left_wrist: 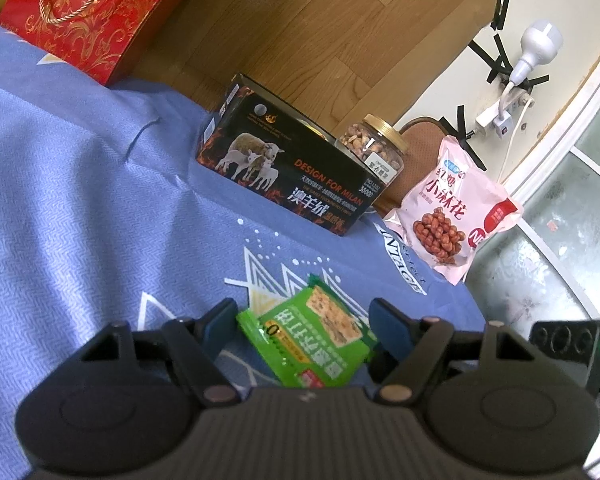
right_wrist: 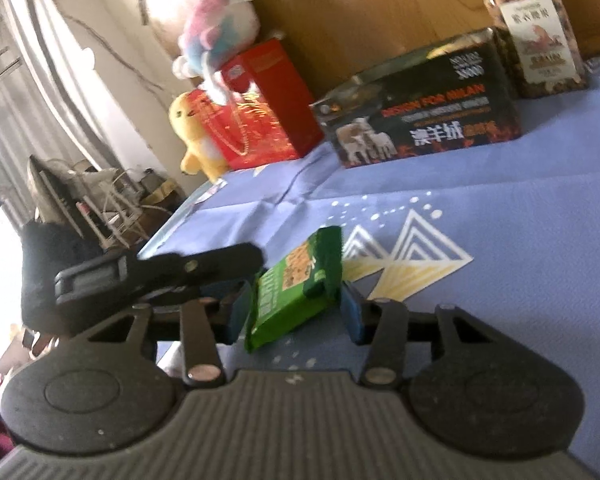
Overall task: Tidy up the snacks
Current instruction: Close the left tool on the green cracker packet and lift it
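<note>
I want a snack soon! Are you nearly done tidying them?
Not nearly. The green packet lies between the left gripper fingers, and the right gripper straddles it too. The nut jar and pink bag sit outside the black box.
</note>
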The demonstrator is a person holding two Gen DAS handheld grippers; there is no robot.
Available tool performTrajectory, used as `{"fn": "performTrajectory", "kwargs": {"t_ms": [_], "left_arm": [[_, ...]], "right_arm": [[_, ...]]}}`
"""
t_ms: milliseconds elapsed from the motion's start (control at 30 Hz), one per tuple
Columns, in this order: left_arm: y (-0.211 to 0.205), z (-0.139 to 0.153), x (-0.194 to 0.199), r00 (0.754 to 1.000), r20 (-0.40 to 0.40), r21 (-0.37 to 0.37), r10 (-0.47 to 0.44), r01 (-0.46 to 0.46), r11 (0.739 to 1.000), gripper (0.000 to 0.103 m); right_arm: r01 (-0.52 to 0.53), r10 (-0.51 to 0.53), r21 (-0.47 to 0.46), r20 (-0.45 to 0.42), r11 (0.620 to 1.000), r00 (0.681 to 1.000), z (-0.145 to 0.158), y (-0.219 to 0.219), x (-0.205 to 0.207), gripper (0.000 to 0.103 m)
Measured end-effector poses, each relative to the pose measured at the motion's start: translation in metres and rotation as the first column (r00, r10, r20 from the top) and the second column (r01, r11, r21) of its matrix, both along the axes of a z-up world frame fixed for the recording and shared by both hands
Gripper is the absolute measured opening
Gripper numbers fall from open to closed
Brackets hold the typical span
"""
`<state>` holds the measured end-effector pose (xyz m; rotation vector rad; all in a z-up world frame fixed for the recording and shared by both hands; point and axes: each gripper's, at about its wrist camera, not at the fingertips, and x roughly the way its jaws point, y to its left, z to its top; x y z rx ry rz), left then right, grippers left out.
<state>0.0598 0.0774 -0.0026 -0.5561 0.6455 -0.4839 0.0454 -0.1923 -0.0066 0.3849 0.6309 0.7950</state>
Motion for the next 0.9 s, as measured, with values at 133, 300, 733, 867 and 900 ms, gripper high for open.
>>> {"fn": "performTrajectory", "kwargs": {"t_ms": [133, 300, 733, 867, 900], "left_arm": [[0.0, 0.0, 0.0, 1.0, 0.001, 0.003, 0.0, 0.0, 1.0, 0.074], [0.0, 0.0, 0.0, 1.0, 0.001, 0.004, 0.0, 0.0, 1.0, 0.074], [-0.001, 0.0, 0.0, 1.0, 0.001, 0.005, 0.001, -0.001, 1.0, 0.074], [-0.001, 0.0, -0.001, 1.0, 0.001, 0.005, 0.001, -0.001, 1.0, 0.074], [-0.001, 0.0, -0.001, 1.0, 0.001, 0.005, 0.001, -0.001, 1.0, 0.074]], "right_arm": [[0.024, -0.024, 0.004, 0.004, 1.0, 1.0, 0.001, -0.002, -0.004, 0.052], [0.064, -0.064, 0.001, 0.002, 0.998, 0.998, 0.0, -0.004, -0.005, 0.054], [0.092, -0.091, -0.033, 0.035, 0.995, 0.995, 0.0, 0.0, -0.008, 0.061], [0.091, -0.087, -0.077, 0.056, 0.993, 0.995, 0.001, 0.006, -0.01, 0.064], [0.089, -0.084, -0.085, 0.061, 0.992, 0.995, 0.001, 0.007, -0.011, 0.065]]}}
